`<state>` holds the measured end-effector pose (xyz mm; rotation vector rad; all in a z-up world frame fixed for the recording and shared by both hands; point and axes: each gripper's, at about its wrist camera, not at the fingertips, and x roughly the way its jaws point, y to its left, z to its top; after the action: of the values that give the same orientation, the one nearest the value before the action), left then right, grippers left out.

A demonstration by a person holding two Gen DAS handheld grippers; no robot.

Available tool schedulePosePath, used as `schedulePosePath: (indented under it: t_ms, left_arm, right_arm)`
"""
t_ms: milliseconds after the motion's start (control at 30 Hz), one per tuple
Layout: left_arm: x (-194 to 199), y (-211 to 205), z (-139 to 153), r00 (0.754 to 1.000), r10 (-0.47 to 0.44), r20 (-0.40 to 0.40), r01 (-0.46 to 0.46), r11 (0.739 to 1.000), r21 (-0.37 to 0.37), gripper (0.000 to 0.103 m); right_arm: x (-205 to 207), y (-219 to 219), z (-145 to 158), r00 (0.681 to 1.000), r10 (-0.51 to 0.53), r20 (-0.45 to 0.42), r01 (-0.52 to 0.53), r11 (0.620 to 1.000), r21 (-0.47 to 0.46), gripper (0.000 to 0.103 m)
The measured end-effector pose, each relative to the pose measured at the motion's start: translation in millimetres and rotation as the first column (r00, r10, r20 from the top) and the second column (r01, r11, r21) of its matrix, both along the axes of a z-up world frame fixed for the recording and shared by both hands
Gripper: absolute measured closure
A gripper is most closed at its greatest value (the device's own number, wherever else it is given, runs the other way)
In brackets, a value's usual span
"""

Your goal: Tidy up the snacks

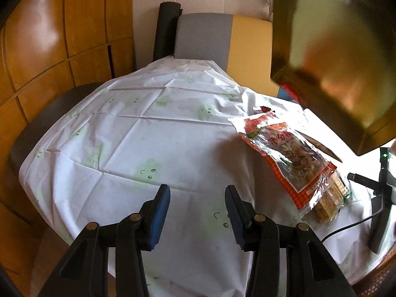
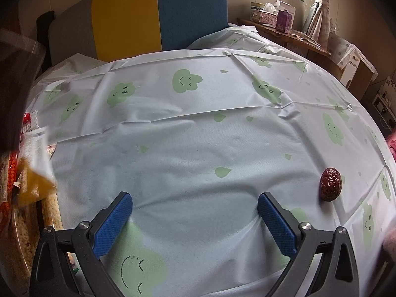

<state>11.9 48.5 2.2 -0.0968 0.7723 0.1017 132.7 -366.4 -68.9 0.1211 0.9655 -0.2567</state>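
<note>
A white cloth (image 2: 198, 136) printed with green smiling clouds covers the counter (image 1: 49, 123). Behind it stands a chair (image 2: 138, 17) with grey, yellow and blue panels. A blurred golden box (image 1: 334, 61) fills the upper right of the left wrist view. Below it, a red-and-clear snack packet (image 1: 284, 153) lies flat on the cloth. The left gripper (image 1: 197, 200) has its jaws partly spread, nothing between them; the right gripper (image 2: 194, 206) has its jaws spread wide, empty. A wrinkled red date (image 2: 331, 184) sits just right of the right gripper.
</note>
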Motion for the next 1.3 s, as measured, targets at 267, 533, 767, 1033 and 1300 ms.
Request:
schedulePosePath:
  t_ms: [267,533,767,1033,1300]
  left_arm:
    - [-4,6,4,1.000,0.019,0.011,-0.020,1.000,0.006,0.056]
    - [-17,16,15,0.999,0.036,0.040,-0.036,0.999,-0.001,0.056]
    - [-43,44,55,0.983,0.103,0.153,-0.100,0.995,-0.027,0.050]
    - [-31,64,52,0.978,0.156,0.137,-0.149,0.987,-0.064,0.049]
    - [-14,47,36,0.990,0.106,0.089,-0.102,0.993,-0.050,0.049]
  right_arm:
    - [0,0,0,1.000,0.000,0.001,0.000,1.000,0.000,0.000]
    - [0,0,0,1.000,0.000,0.000,0.000,1.000,0.000,0.000]
    - [0,0,0,1.000,0.000,0.000,0.000,1.000,0.000,0.000]
    - [0,0,0,1.000,0.000,0.000,0.000,1.000,0.000,0.000]
    - [0,0,0,1.000,0.000,0.000,0.000,1.000,0.000,0.000]
